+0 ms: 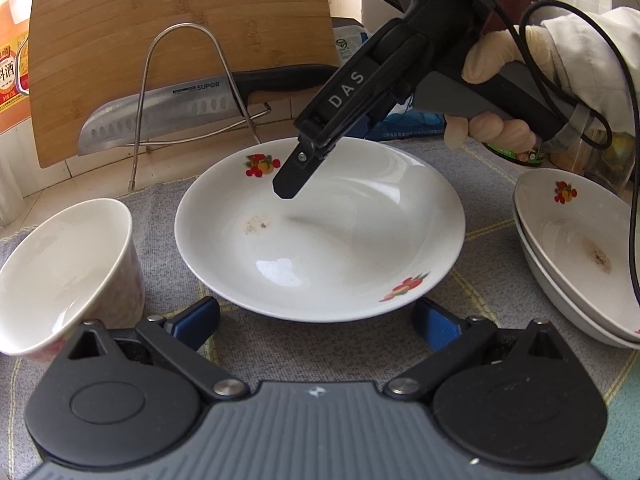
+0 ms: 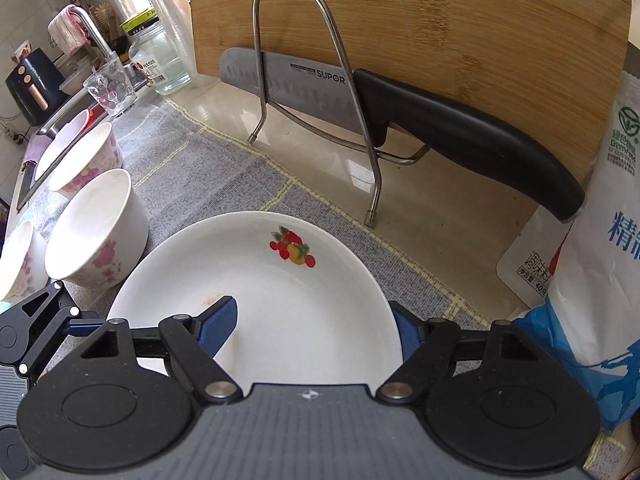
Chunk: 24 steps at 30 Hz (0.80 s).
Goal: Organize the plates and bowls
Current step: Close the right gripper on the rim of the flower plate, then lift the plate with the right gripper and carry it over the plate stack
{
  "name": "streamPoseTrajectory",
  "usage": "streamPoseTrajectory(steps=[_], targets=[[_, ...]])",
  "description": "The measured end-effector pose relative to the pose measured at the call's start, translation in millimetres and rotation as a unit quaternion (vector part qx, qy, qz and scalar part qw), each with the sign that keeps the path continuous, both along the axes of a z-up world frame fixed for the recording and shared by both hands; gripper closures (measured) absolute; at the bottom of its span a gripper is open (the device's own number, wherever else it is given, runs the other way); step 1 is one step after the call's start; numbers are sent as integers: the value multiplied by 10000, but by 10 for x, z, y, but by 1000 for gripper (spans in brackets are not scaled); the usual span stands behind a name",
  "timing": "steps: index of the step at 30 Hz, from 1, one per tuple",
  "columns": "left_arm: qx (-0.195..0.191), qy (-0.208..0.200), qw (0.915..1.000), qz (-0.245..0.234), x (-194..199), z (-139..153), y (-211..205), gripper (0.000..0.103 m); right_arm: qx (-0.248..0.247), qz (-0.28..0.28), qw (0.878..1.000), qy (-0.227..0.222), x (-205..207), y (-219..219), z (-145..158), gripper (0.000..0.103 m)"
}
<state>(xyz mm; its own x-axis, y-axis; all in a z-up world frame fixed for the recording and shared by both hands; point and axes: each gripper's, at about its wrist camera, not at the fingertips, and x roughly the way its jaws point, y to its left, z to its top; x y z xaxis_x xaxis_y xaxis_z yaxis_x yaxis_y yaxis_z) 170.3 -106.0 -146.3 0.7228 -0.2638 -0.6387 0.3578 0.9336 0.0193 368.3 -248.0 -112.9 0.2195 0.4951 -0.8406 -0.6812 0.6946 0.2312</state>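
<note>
While the plate [image 1: 320, 236] lies flat on the grey mat [image 1: 492, 224] in front of the knife [image 1: 160, 114] and cutting board [image 1: 180, 32], the right gripper [image 2: 316, 328] straddles its rim: one pad inside the dish, the other outside the edge, neither seen pressing, jaws partly spread. Left gripper [image 1: 316, 320] hangs just short of the near rim, spread wide, empty. Two stacked plates [image 1: 580, 264] sit to the right; a bowl [image 1: 68, 272] stands to the left on the tabletop.
</note>
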Motion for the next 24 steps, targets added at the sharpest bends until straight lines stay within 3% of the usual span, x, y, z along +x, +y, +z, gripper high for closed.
streamPoseTrajectory(steps=[24], targets=[[301,-98,9992,-232,-47,17,3,2,382,-87,9975,584,-109,-170,55,19]])
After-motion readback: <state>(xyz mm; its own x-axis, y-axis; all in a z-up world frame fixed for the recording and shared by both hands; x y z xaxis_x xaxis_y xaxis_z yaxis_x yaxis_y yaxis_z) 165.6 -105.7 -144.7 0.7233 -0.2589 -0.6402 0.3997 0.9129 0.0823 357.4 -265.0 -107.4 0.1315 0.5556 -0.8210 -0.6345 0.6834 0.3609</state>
